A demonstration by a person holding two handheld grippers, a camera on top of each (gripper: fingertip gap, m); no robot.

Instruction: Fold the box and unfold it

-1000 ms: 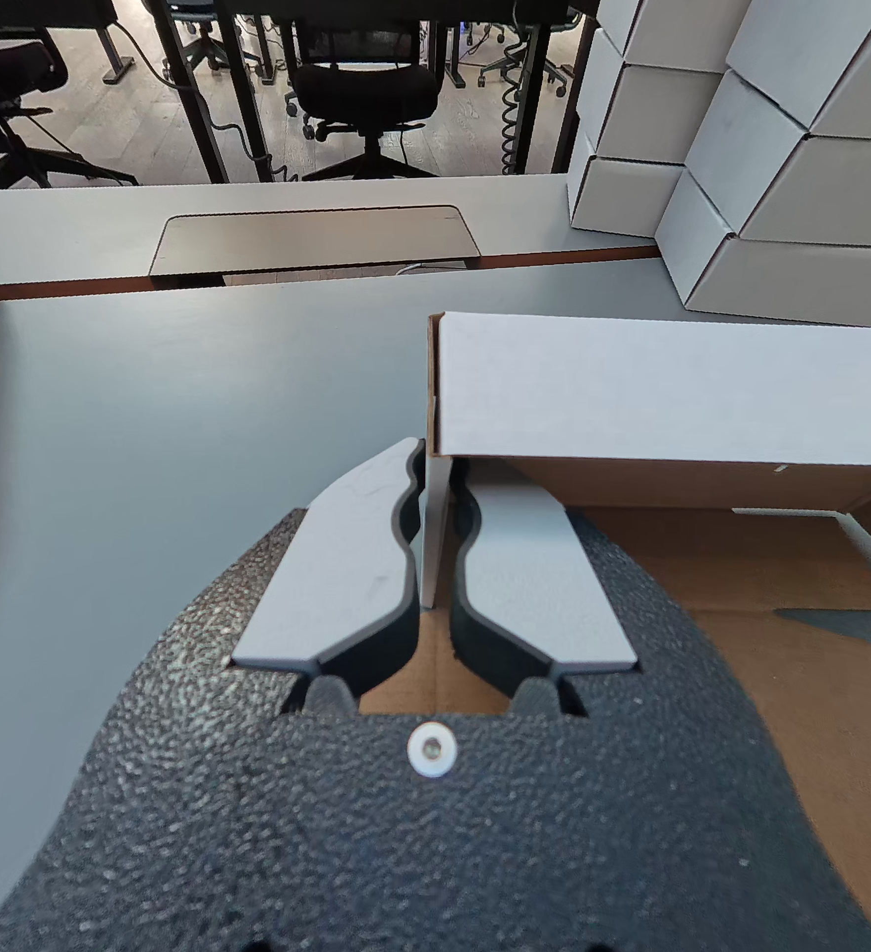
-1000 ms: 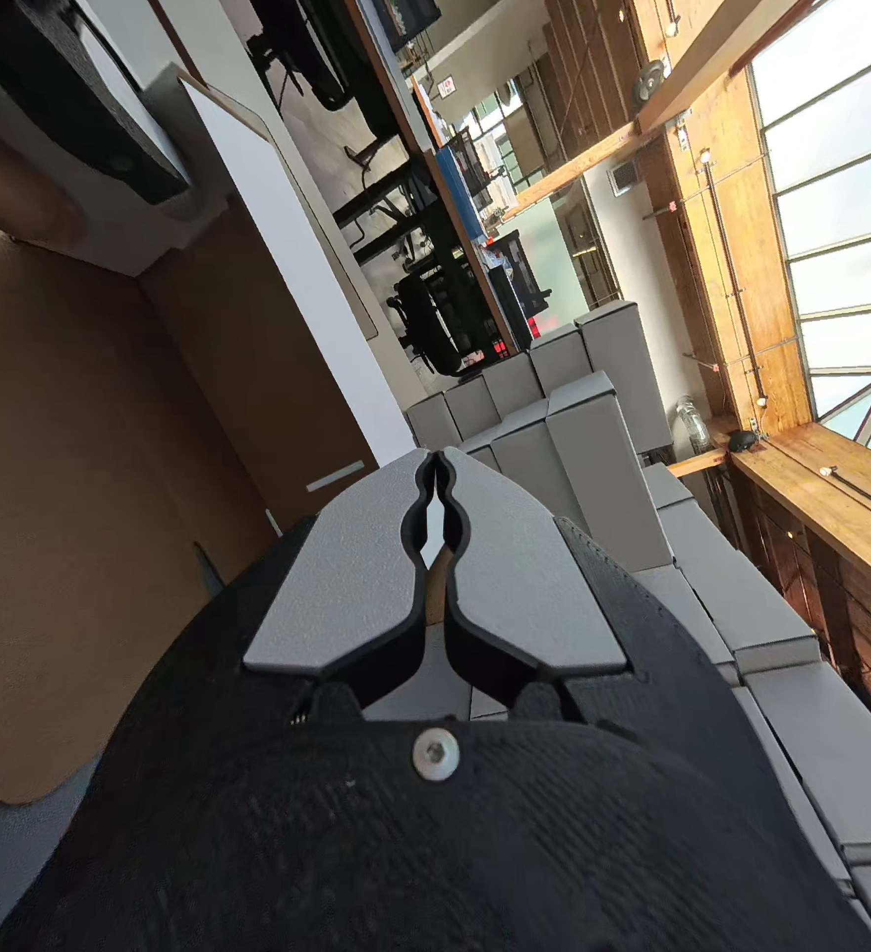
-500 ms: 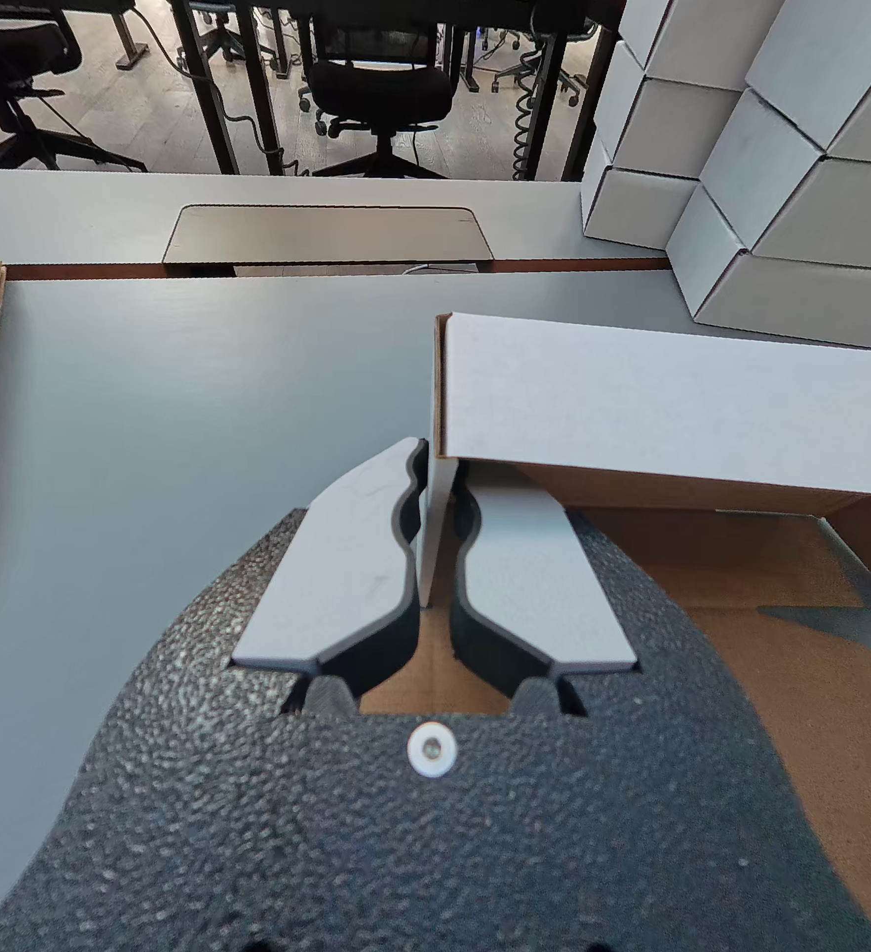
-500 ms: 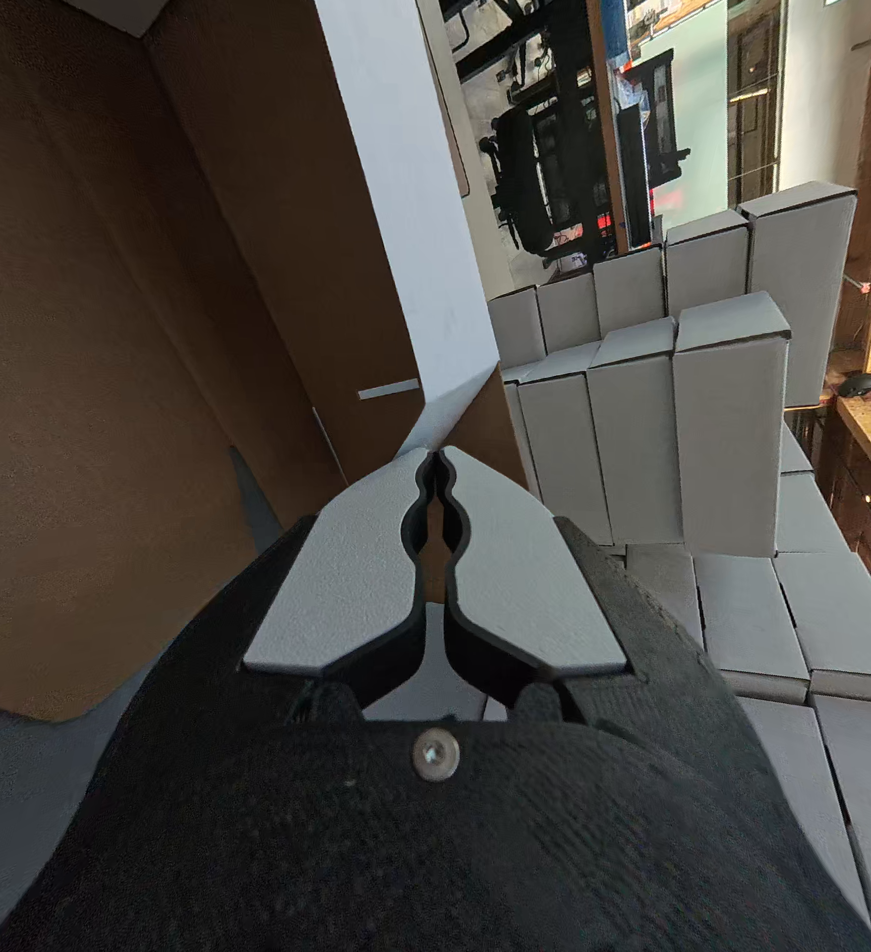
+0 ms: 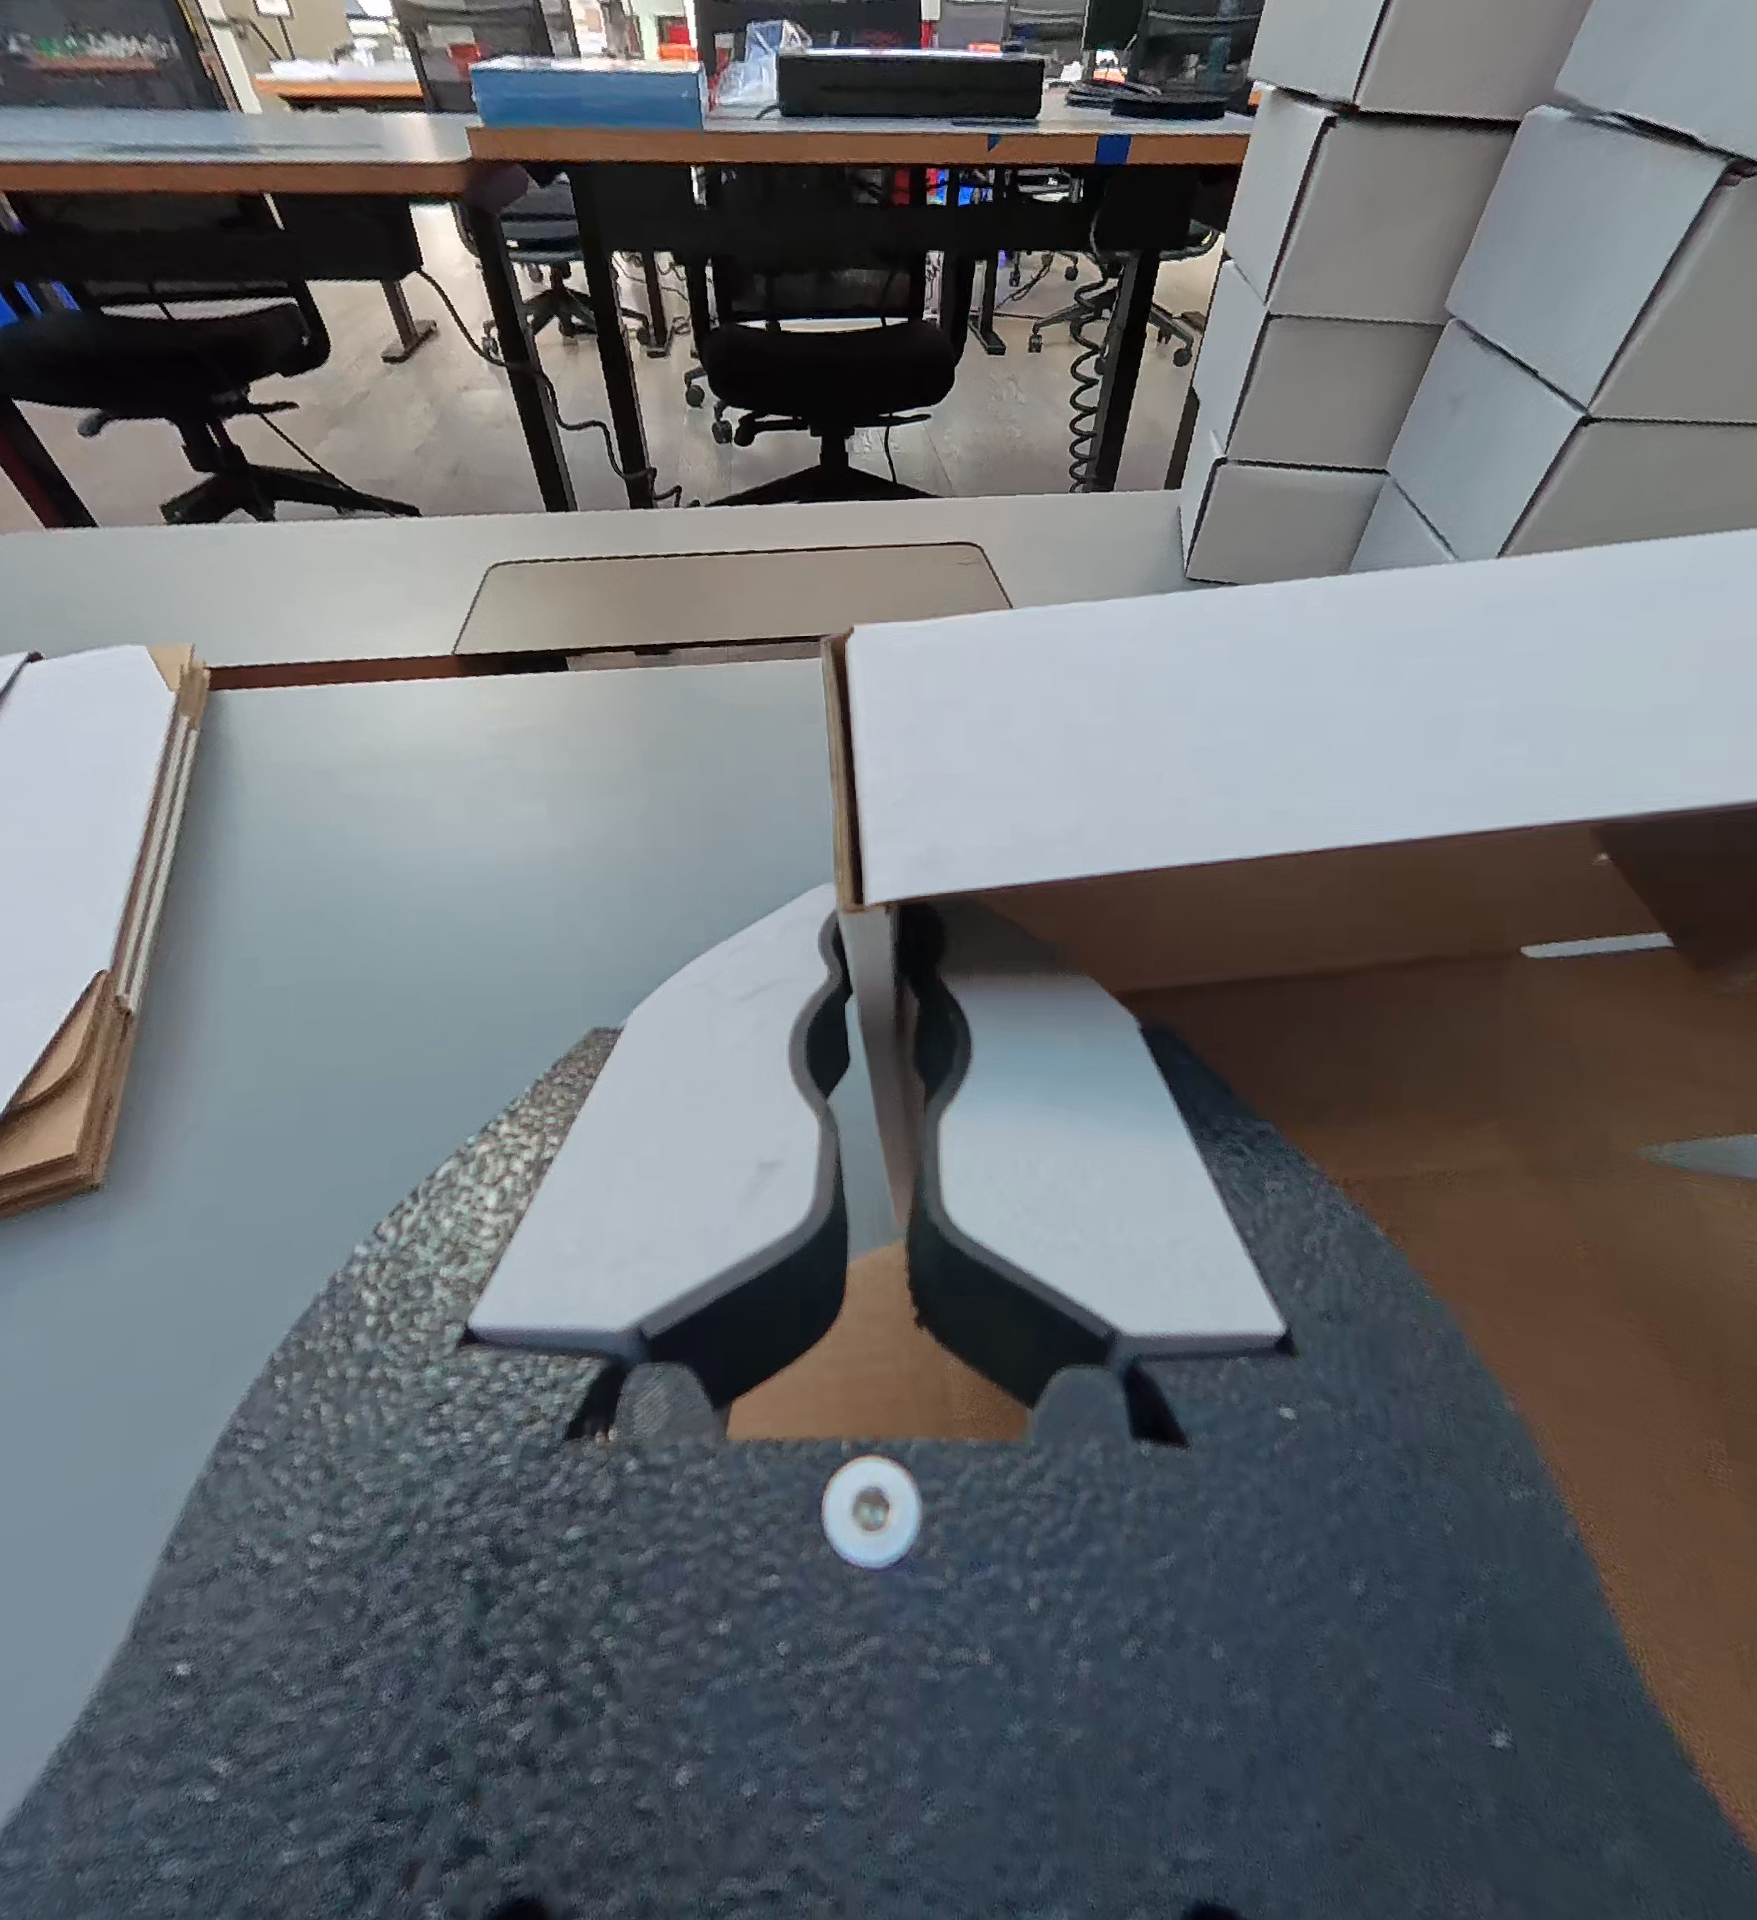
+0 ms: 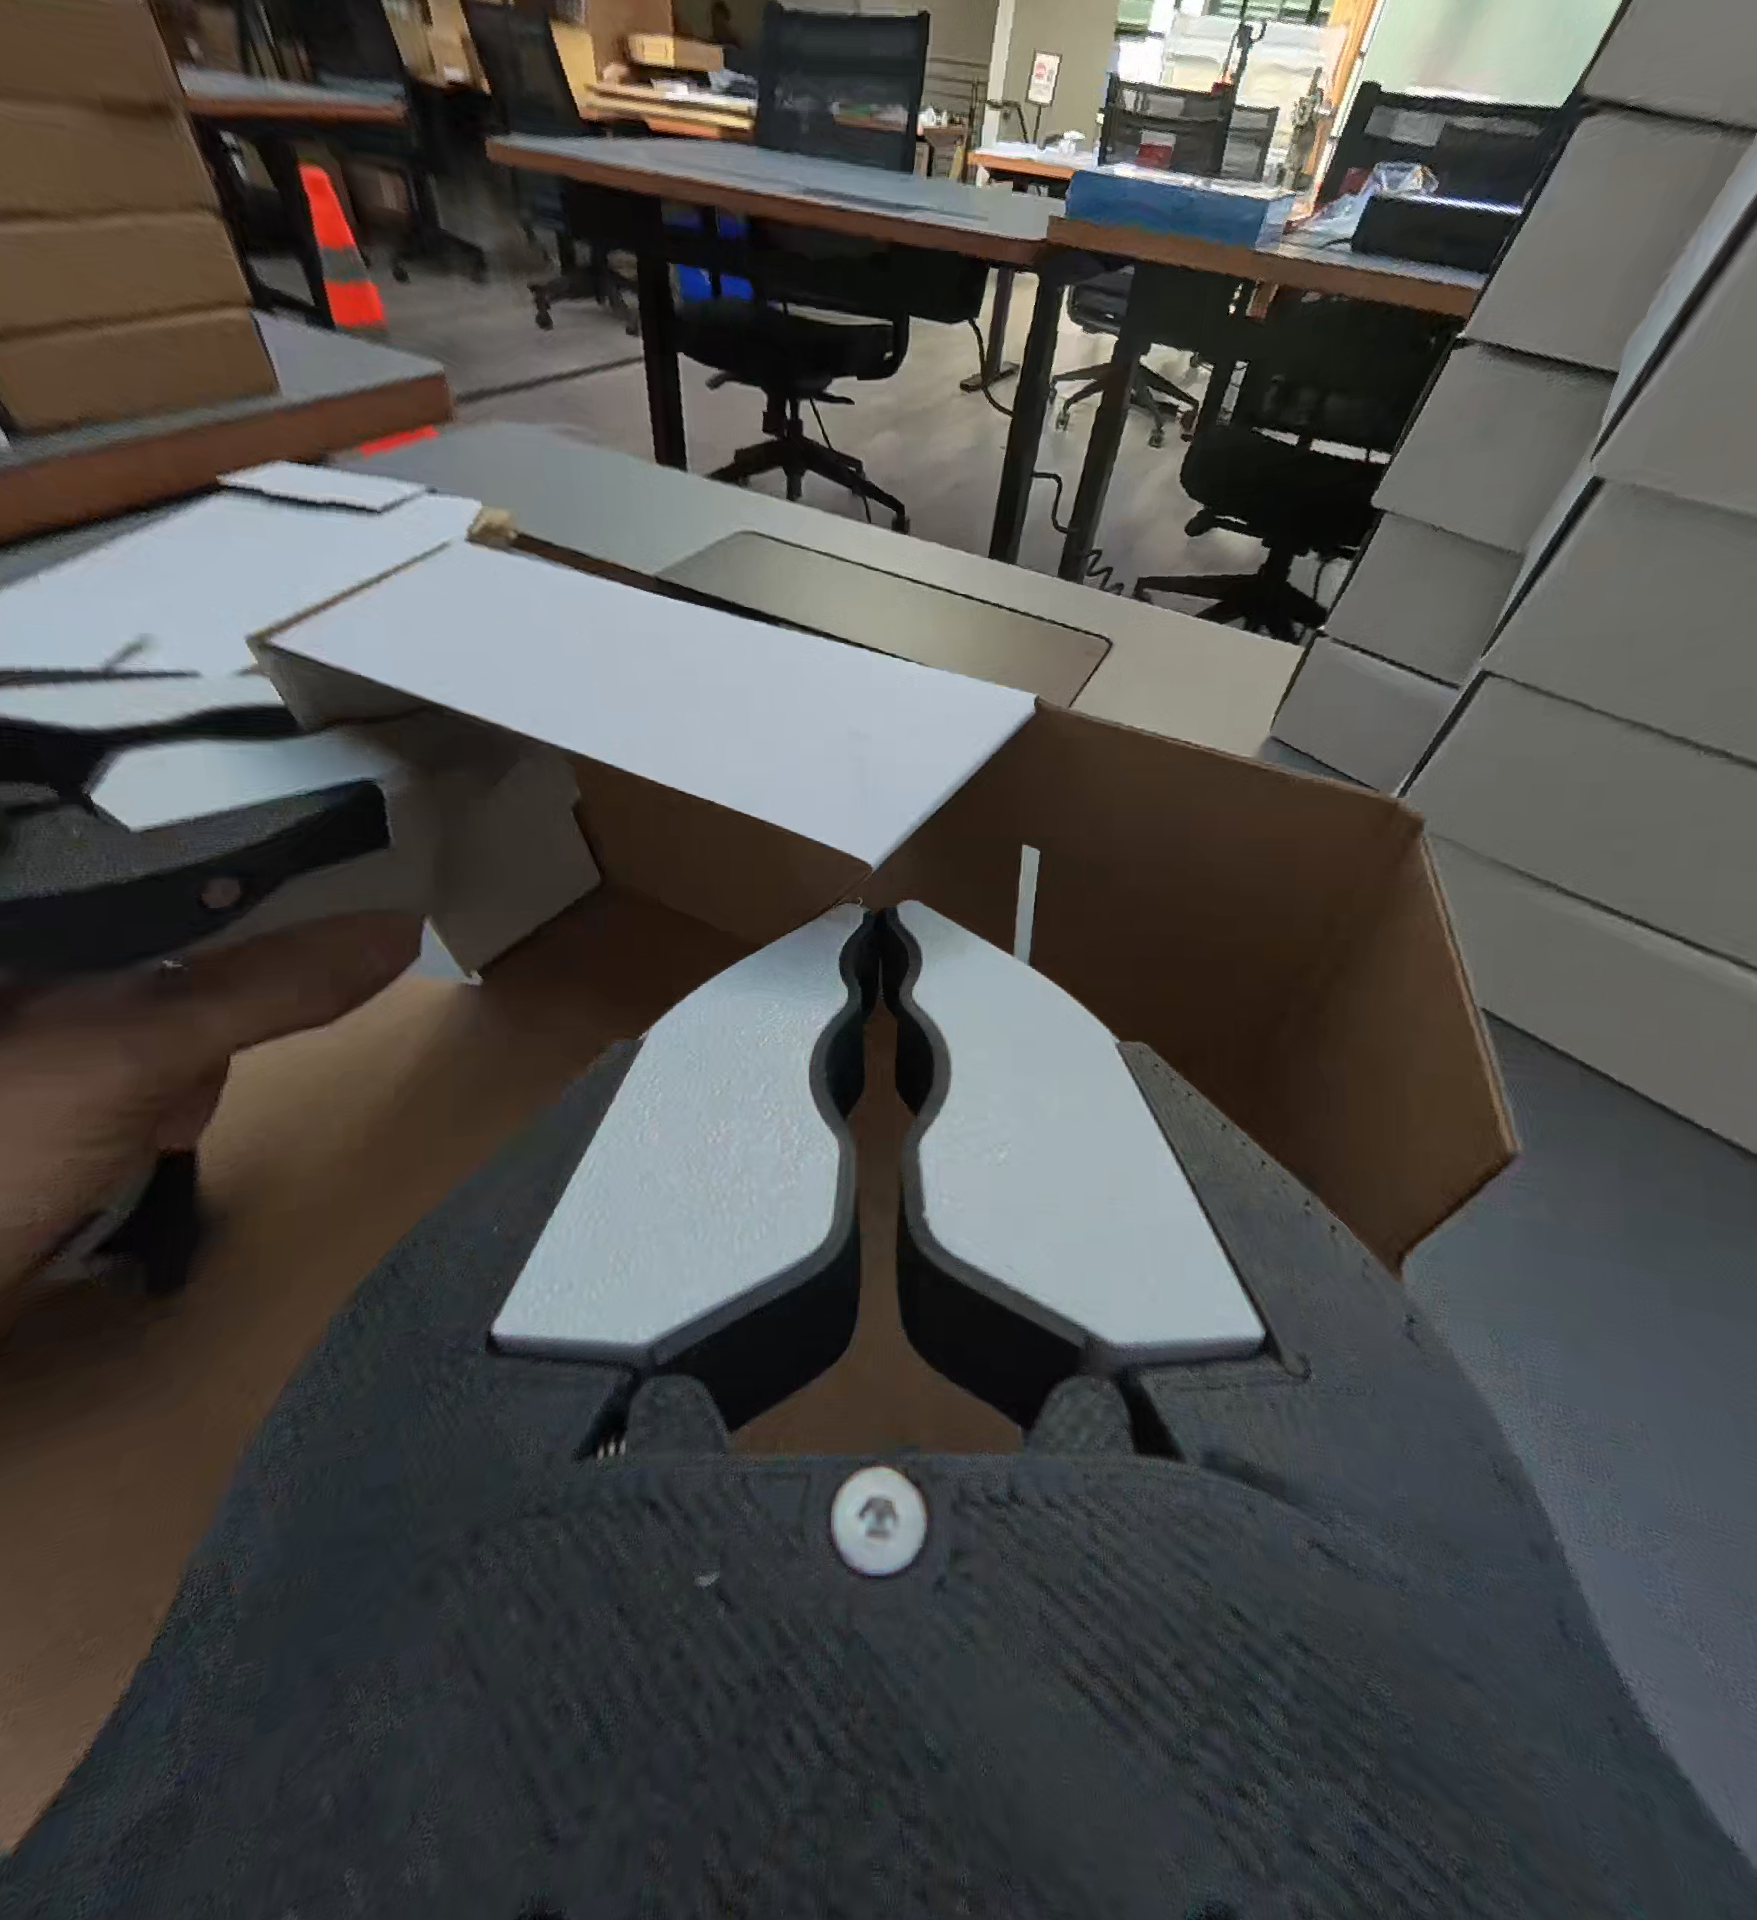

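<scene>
Half-folded white box [image 5: 1321, 727] with brown inside on the grey counter [image 5: 438, 935], left tool [image 5: 879, 935] pinching its upright left side flap, right tool [image 6: 874, 920] pressed together at the box's right inner corner, nothing visibly between its tips, flat cardboard stack [image 5: 32, 883] at left, white boxes [image 5: 1580, 291] stacked behind.

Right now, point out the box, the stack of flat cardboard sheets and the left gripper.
box [image 5: 1321, 727]: left wrist view, on its white outer panel.
stack of flat cardboard sheets [image 5: 32, 852]: left wrist view, on the white top sheet.
left gripper [image 5: 879, 935]: left wrist view, between its fingertips, at the box's pinched side flap.
</scene>
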